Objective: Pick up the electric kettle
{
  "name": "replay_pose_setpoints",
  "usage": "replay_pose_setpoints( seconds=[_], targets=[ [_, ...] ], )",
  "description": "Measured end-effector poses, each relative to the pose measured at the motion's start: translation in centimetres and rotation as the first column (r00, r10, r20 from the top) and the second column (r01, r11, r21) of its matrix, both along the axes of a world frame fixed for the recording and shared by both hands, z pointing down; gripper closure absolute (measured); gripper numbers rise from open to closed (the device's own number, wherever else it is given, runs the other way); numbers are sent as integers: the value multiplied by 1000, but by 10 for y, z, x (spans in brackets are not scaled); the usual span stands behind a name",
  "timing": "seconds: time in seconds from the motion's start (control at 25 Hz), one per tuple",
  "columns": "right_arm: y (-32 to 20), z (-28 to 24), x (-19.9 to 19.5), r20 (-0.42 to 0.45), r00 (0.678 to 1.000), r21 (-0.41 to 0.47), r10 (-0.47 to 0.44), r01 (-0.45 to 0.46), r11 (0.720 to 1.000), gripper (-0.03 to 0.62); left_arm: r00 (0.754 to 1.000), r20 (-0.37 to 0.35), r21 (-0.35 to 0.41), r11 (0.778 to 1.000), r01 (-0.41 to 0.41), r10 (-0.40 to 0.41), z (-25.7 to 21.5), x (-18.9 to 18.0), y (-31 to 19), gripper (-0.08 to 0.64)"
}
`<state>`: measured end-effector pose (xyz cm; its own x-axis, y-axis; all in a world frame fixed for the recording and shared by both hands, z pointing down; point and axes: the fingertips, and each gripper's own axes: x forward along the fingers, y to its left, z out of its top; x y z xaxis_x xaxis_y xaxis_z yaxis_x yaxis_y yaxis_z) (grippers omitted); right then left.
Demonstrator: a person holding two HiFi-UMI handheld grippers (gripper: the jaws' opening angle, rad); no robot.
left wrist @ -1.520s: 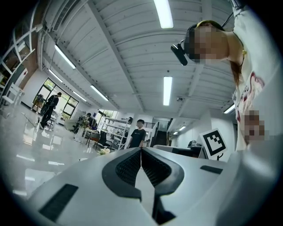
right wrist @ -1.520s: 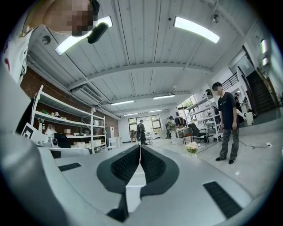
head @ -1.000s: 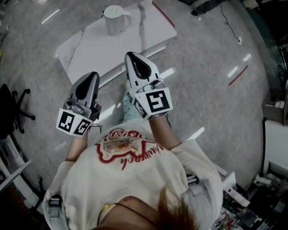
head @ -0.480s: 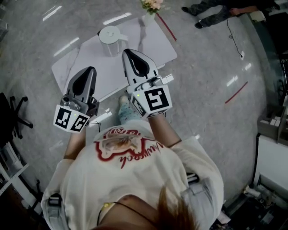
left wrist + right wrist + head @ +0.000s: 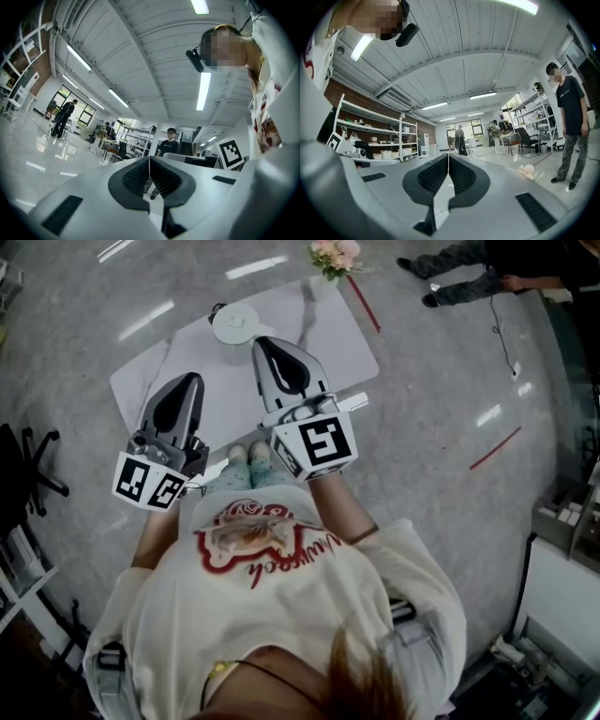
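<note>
Approach step: electric kettle [image 5: 239, 323] is sitting untouched at the far side of the white surface [image 5: 330, 334]. Left gripper [image 5: 189, 382] and right gripper [image 5: 263, 343] are hovering short of it, jaws pressed together, empty. Next move probably calls for spreading the jaws and lining up on the kettle.

Left tool [image 5: 149, 158] — jaws together, empty
</note>
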<state>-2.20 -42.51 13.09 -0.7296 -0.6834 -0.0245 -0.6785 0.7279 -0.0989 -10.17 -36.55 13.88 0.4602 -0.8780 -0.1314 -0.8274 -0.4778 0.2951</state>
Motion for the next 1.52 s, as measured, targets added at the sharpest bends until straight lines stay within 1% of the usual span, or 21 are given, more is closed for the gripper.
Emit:
replay_pose_setpoints(
  seconds=[0.16, 0.28, 0.44, 0.6, 0.76, 0.92, 1.04, 1.16, 1.32, 1.52],
  targets=[
    [-21, -2, -8, 9, 1000, -6, 26, -26, 1000, 577, 1000, 5, -40, 999, -14, 14, 7, -15, -22, 548],
    [-40, 8, -11, 6, 999, -25, 49, -49, 998, 577, 1000, 12, -29, 999, -19, 19, 5, -22, -42, 546],
    [-56, 35, -19, -33, 997, -41, 70, -71, 997, 577, 1000, 5, -24, 999, -24, 24, 18, -32, -64, 548],
    [-66, 66, -28, -55, 995, -76, 77, -81, 994, 577, 999, 0, -36, 999, -36, 36, 42, -40, -77, 547],
    [-78, 104, -35, -74, 994, -113, 85, -93, 989, 577, 998, 8, -64, 996, -56, 57, 81, -45, -89, 547],
    [-91, 133, -40, -53, 994, -103, 94, -99, 990, 577, 998, 8, -84, 995, -61, 62, 117, -47, -101, 547],
    [-93, 160, -43, -59, 993, -127, 98, -105, 986, 577, 998, 6, -96, 993, -62, 62, 140, -48, -108, 548],
    [-95, 178, -44, -47, 992, -138, 113, -118, 983, 577, 998, 3, -99, 993, -69, 69, 157, -48, -113, 548],
    [-99, 206, -47, -57, 992, -149, 110, -118, 982, 577, 996, 13, -92, 992, -81, 83, 176, -49, -122, 547],
    [-107, 240, -48, -67, 991, -167, 116, -126, 978, 577, 997, 3, -88, 993, -74, 75, 206, -54, -131, 546]
  ],
)
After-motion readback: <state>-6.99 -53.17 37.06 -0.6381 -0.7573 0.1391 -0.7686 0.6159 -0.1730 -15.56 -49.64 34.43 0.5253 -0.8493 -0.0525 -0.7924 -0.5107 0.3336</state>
